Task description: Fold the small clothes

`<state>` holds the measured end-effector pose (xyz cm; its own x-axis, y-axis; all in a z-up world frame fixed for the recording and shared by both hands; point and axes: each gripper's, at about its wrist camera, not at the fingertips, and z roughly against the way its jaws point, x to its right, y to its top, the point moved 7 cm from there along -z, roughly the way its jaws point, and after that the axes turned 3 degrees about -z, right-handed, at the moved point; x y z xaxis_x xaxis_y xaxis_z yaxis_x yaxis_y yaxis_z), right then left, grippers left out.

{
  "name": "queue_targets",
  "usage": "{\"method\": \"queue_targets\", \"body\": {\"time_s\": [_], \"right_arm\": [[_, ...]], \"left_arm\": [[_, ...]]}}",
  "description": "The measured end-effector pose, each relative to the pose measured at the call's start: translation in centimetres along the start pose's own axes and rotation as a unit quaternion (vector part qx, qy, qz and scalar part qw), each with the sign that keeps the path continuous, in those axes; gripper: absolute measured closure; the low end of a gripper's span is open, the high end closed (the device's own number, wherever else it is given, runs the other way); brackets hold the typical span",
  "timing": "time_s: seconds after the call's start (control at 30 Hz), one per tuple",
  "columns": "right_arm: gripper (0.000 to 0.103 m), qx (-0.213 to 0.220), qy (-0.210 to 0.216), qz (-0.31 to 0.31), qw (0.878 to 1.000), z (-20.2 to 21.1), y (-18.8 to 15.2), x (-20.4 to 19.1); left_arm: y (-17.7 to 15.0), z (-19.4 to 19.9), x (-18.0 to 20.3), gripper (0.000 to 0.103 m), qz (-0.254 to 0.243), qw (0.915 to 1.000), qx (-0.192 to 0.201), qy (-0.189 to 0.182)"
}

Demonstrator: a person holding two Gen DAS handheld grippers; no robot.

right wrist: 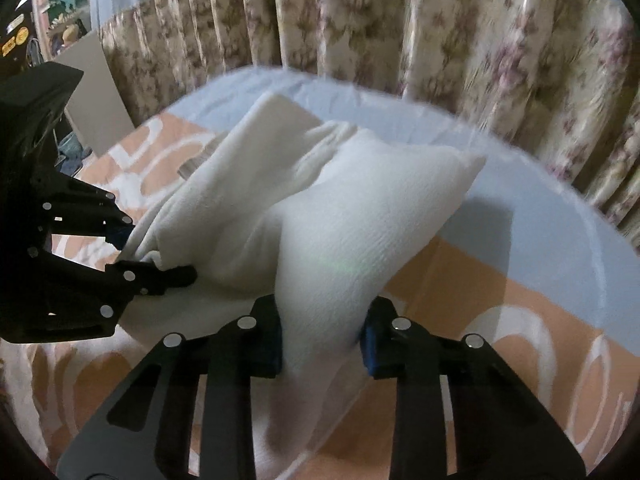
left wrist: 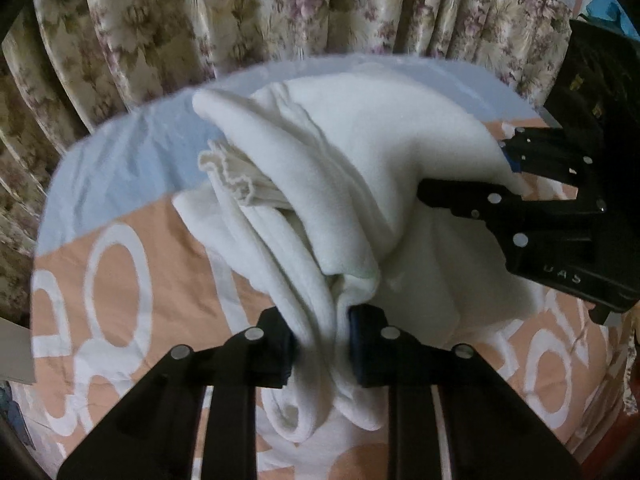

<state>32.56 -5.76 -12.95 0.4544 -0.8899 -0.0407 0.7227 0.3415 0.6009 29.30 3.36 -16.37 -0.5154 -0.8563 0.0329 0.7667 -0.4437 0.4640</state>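
Both grippers, left gripper [left wrist: 322, 344] and right gripper [right wrist: 322, 342], were pinched shut on a white garment [left wrist: 360, 152] bunched above the bedsheet [left wrist: 120, 248] toward twelve o'clock (better spread taut before folding).

Before you, a bed sheet [right wrist: 520, 240] in pale blue and peach with white lettering; behind it hang floral pleated curtains [left wrist: 248, 12], dimly lit.

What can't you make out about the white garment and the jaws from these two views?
- White garment: its type and outline, bunched in folds in both views.
- Left gripper, right gripper: how much cloth each holds, covered by folds.
- Bedsheet lettering: partly under the garment, cut off at the picture's edge.
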Motion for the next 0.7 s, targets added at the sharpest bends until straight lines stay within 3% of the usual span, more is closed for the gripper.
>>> {"method": "queue_targets", "body": {"time_s": [0.17,0.3,0.5,0.7], "right_arm": [[0.074,0.032,-0.01,0.0,0.999,4.7,0.6,1.4],[0.074,0.043,-0.021,0.002,0.999,9.4,-1.5,2.5],[0.074,0.021,-0.022,0.011,0.999,13.2,-8.1,3.0],[0.071,-0.042,0.003,0.022,0.999,10.9,-15.8,2.7]], "left_arm": [[1.6,3.3,3.6,0.08,-0.006,0.9996,0.028,0.002],[0.3,5.3,8.3,0.08,-0.028,0.9985,0.047,0.008],[-4.3,4.6,15.5,0.08,-0.008,0.9993,0.035,-0.005],[-9.6,0.2,18.0,0.078,0.023,0.9996,0.002,-0.013]]}}
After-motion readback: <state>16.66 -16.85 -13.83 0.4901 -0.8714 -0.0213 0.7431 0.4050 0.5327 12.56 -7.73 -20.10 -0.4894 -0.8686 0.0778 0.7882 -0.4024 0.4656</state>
